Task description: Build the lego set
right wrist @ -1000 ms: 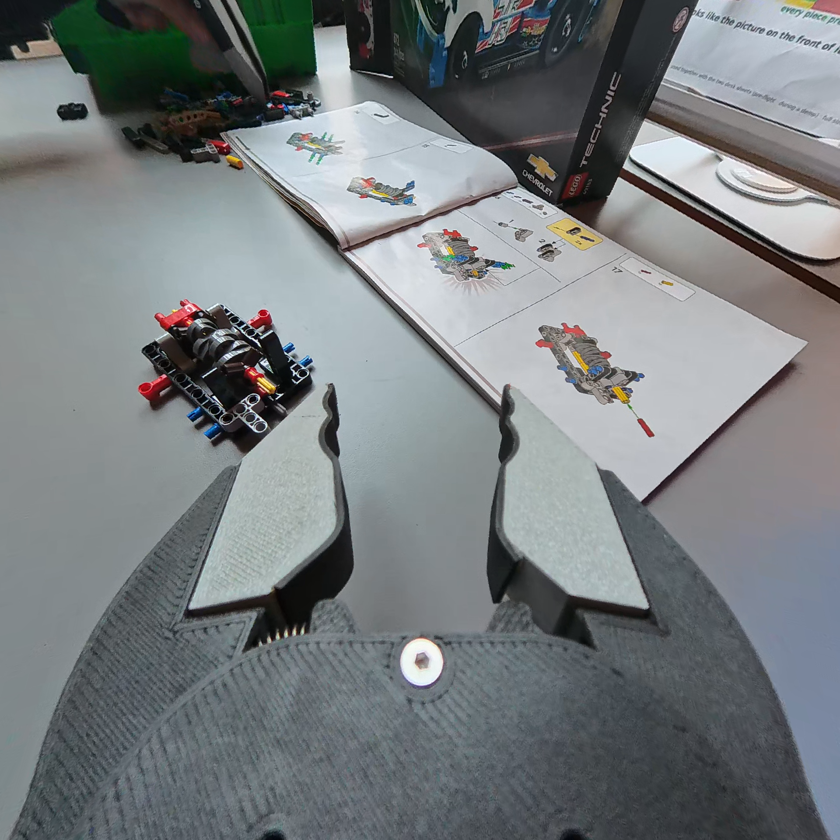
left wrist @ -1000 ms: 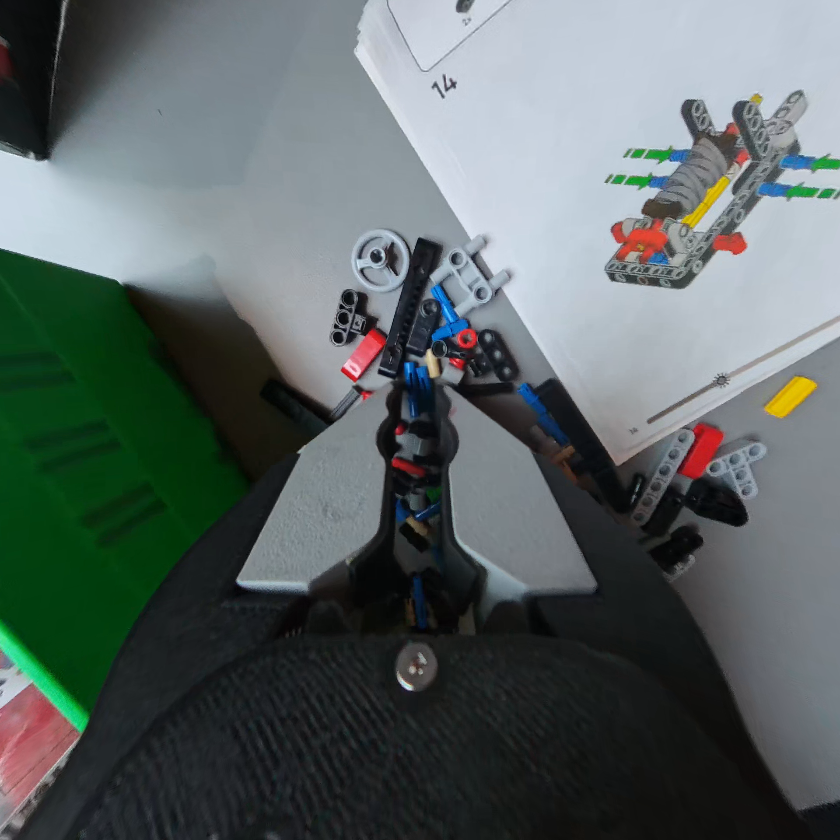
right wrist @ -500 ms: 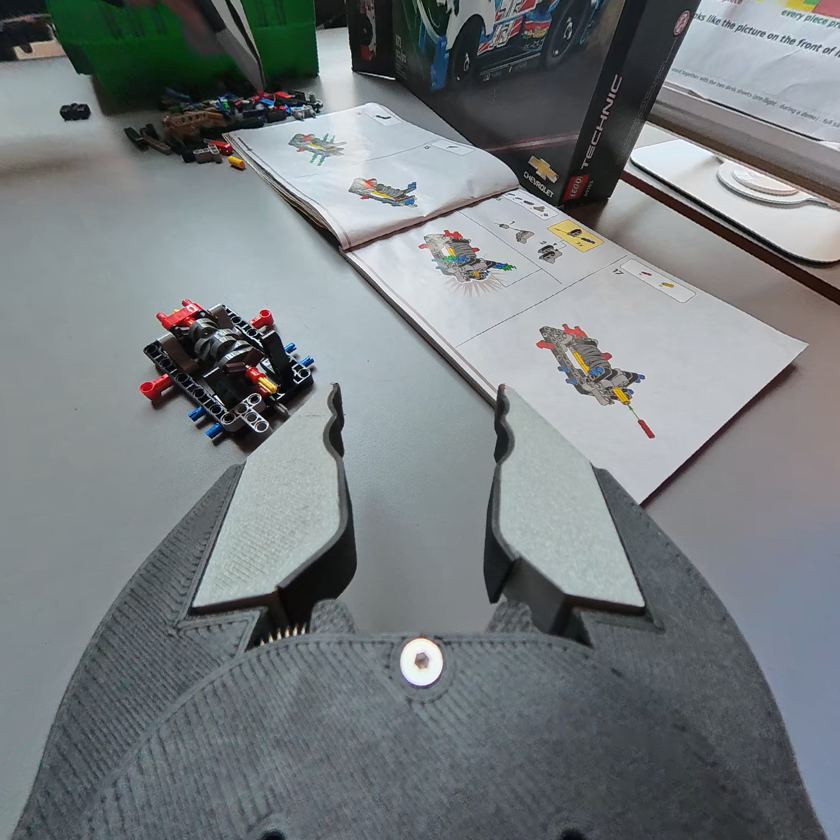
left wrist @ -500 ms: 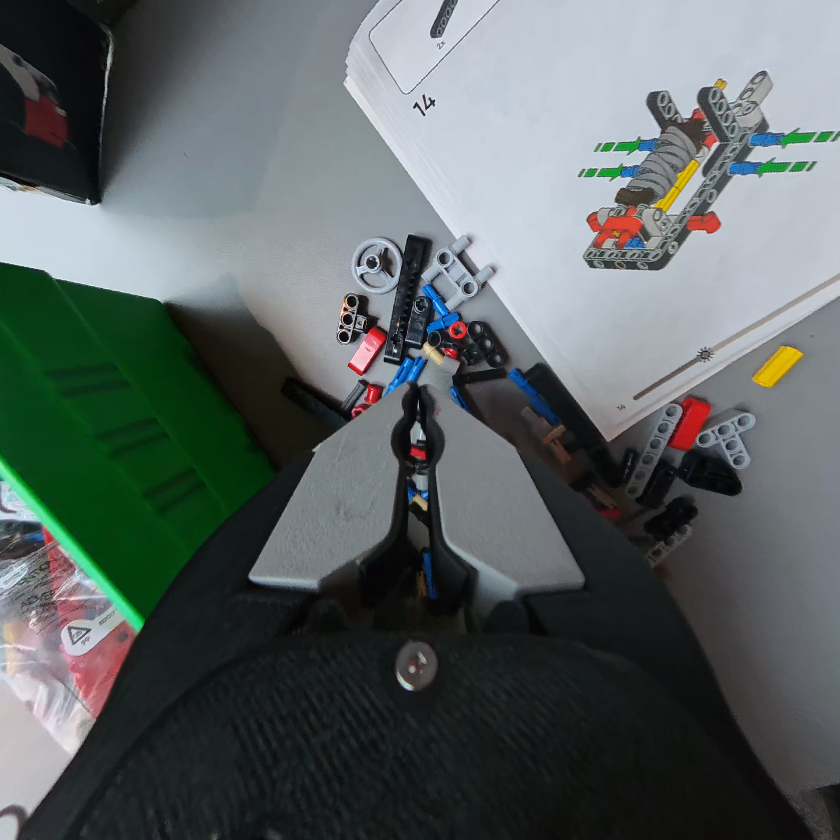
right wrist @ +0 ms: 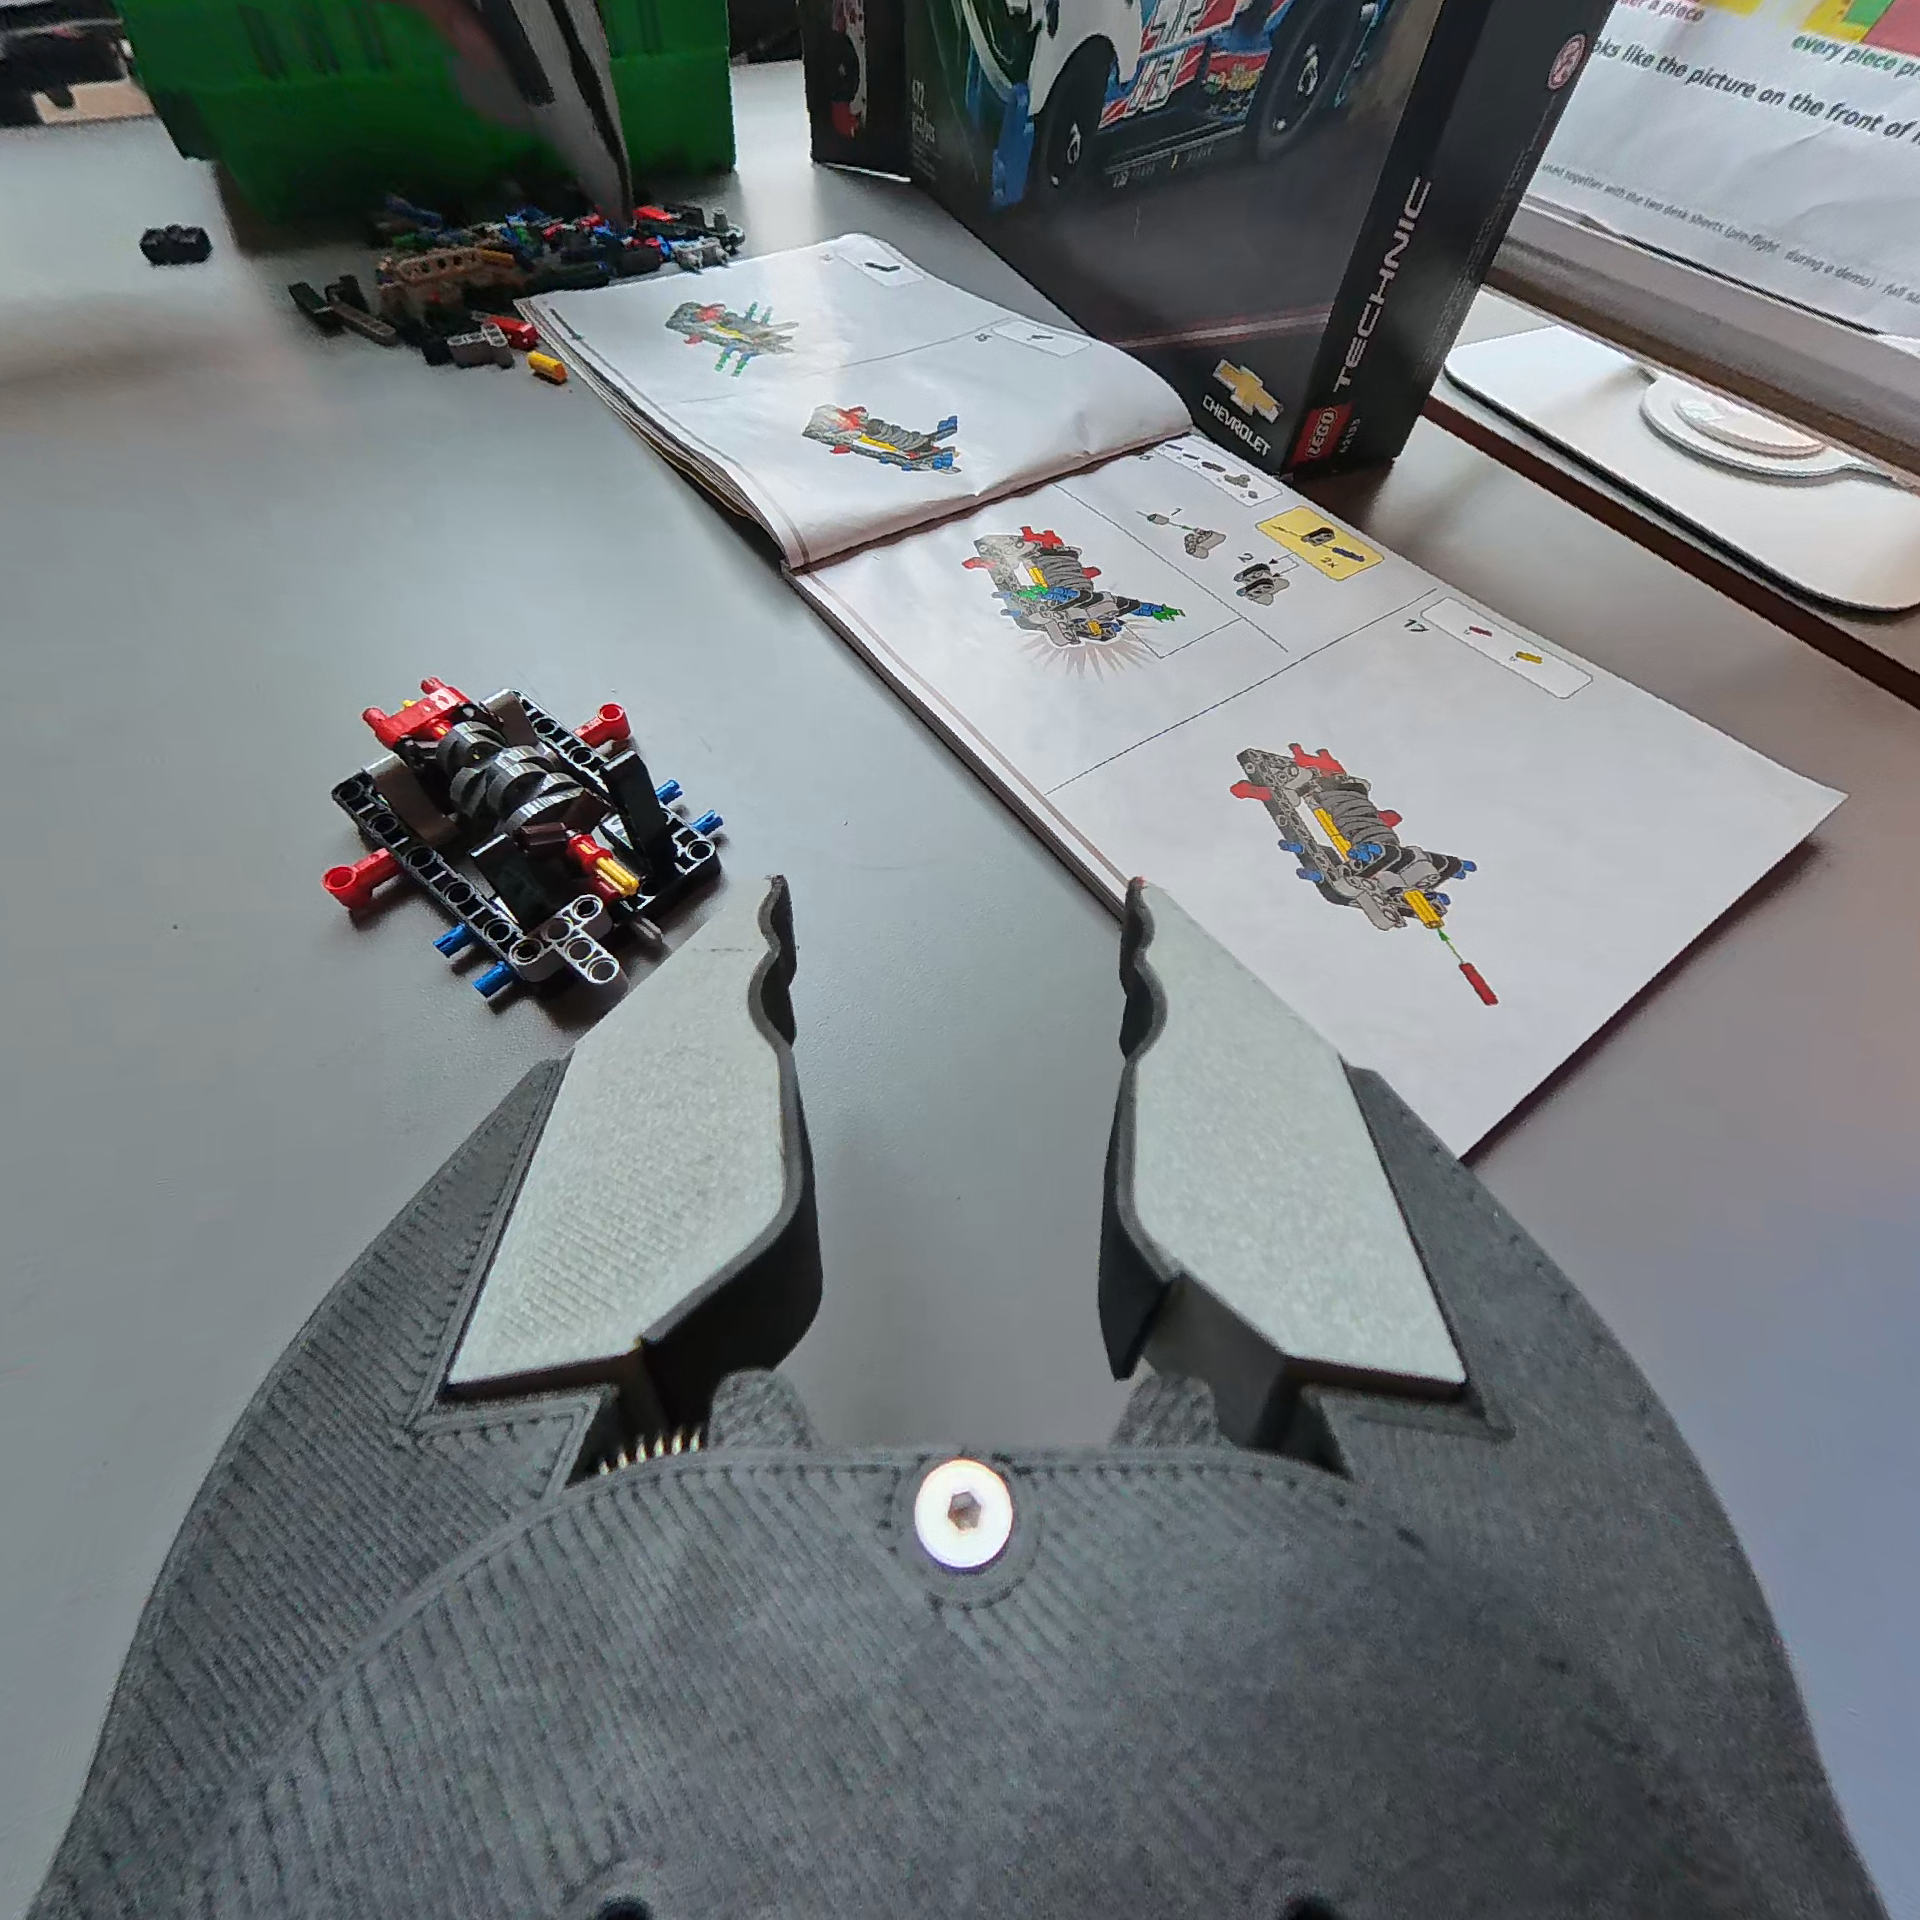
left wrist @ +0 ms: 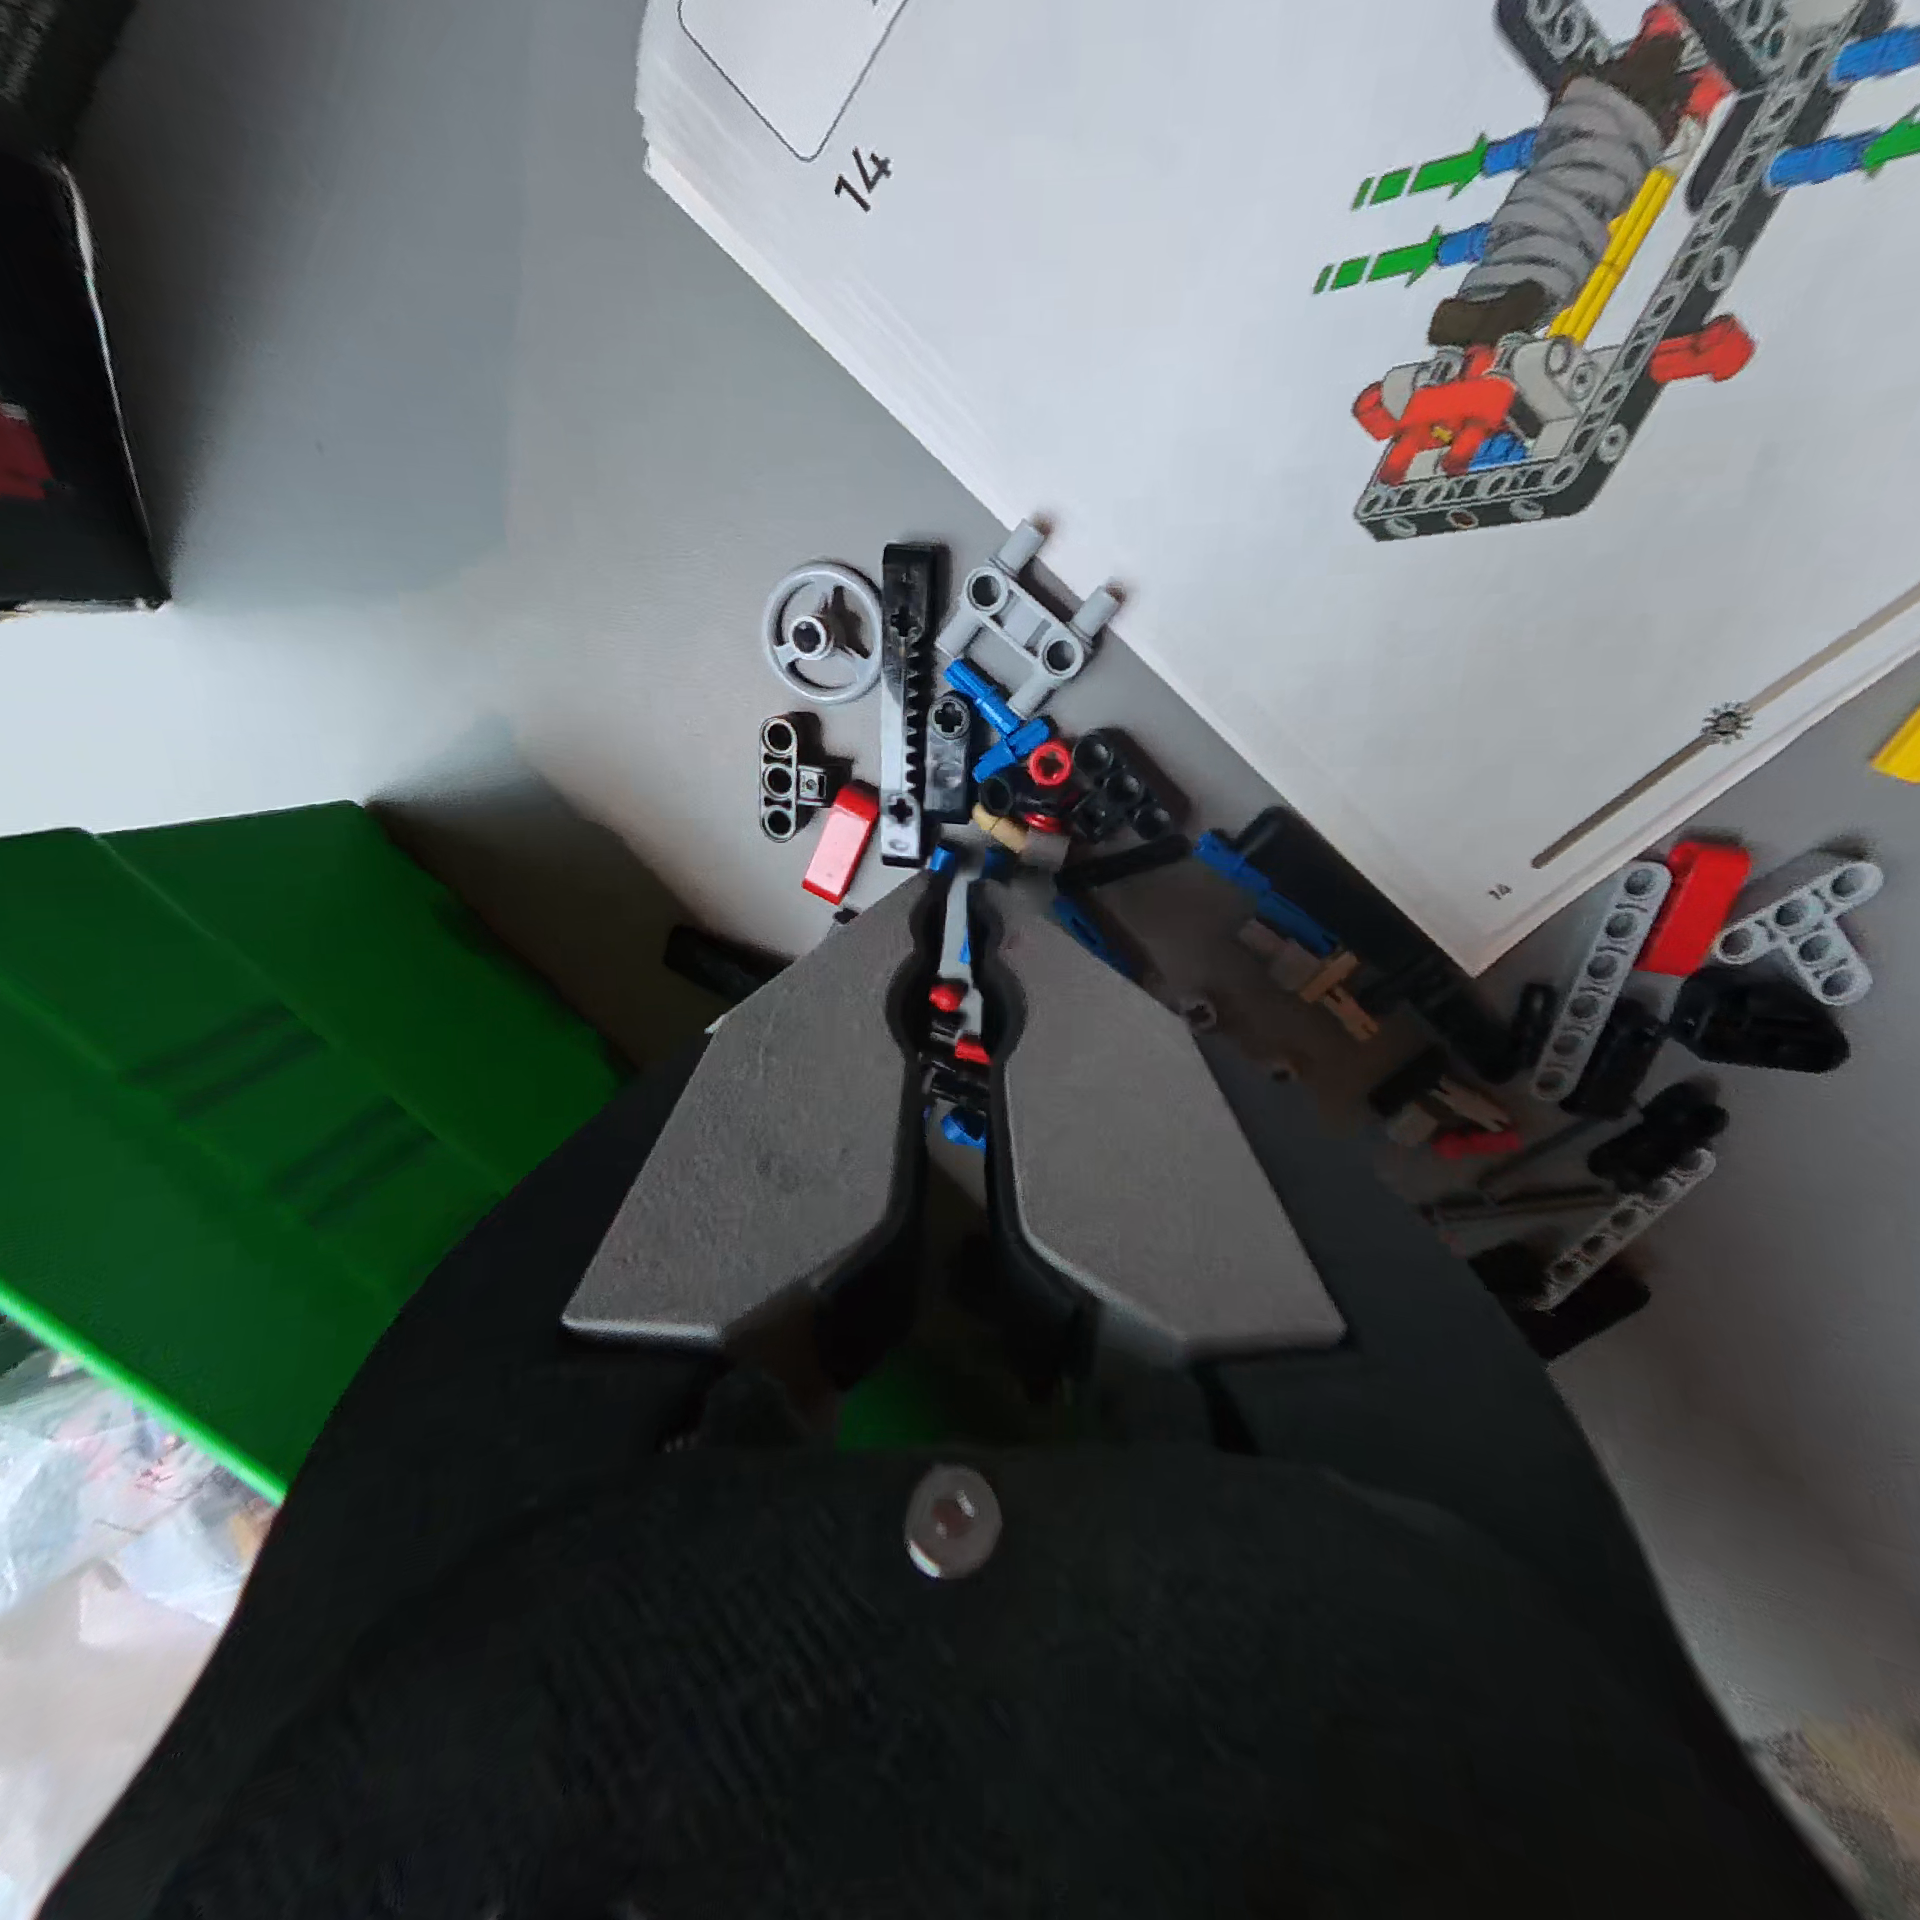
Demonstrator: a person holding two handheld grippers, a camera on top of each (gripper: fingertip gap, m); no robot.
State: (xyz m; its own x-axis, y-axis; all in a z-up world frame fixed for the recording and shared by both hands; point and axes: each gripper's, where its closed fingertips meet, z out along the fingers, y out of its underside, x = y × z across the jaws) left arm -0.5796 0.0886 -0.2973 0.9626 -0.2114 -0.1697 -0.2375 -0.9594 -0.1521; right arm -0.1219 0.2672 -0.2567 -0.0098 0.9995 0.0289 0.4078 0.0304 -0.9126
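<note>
My left gripper (left wrist: 961, 894) points down into a pile of loose lego pieces (left wrist: 997, 748) beside the open instruction booklet (left wrist: 1195, 312). Its jaws stand almost together, with a thin grey piece (left wrist: 954, 920) pinched between the tips. My right gripper (right wrist: 951, 904) is open and empty, low over the grey table. The partly built frame (right wrist: 520, 831), black with red, blue and yellow pins, sits on the table just ahead and left of it. The left gripper (right wrist: 582, 94) shows blurred at the far pile (right wrist: 520, 249) in the right wrist view.
A green bin (left wrist: 208, 1039) stands left of the pile and also shows in the right wrist view (right wrist: 416, 94). More loose pieces (left wrist: 1662, 1018) lie at the booklet's corner. The booklet (right wrist: 1195, 675) lies open to the right, with the dark set box (right wrist: 1247, 208) behind it. My hands' fingertips stand some 50 cm from each other.
The left jaws have closed from a narrow gap onto a thin grey piece in the pile, and the view has shifted slightly. The right gripper has barely moved.
</note>
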